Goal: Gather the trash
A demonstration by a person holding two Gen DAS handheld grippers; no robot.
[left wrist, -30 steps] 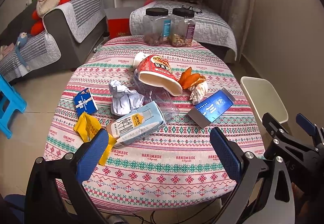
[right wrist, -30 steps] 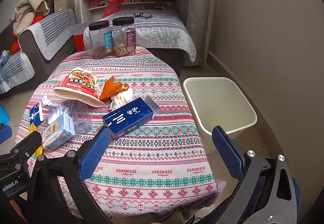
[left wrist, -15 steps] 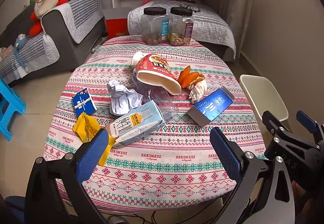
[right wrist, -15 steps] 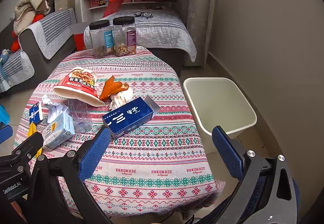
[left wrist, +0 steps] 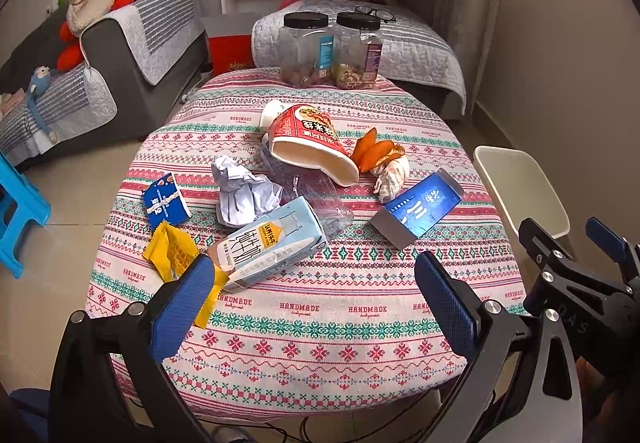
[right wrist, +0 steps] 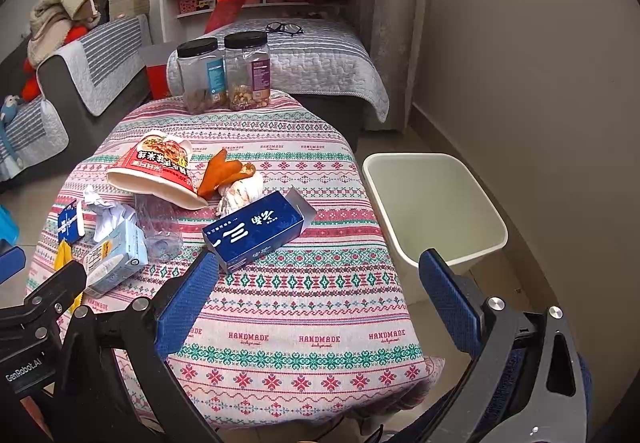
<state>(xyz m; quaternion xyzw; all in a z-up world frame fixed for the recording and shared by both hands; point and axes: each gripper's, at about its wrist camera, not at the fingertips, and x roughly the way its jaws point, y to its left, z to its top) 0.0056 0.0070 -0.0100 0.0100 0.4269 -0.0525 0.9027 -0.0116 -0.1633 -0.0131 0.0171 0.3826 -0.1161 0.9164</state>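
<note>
A: Over the last second, what changed for you?

B: Little. Your left gripper and right gripper have crept slightly toward the table; both jaws gape wide, holding nothing.

A: And the trash?

B: Untouched: milk carton lower centre, blue box mid-frame, bin at right, apparently empty. You're likely just lining up your first pick.
</note>
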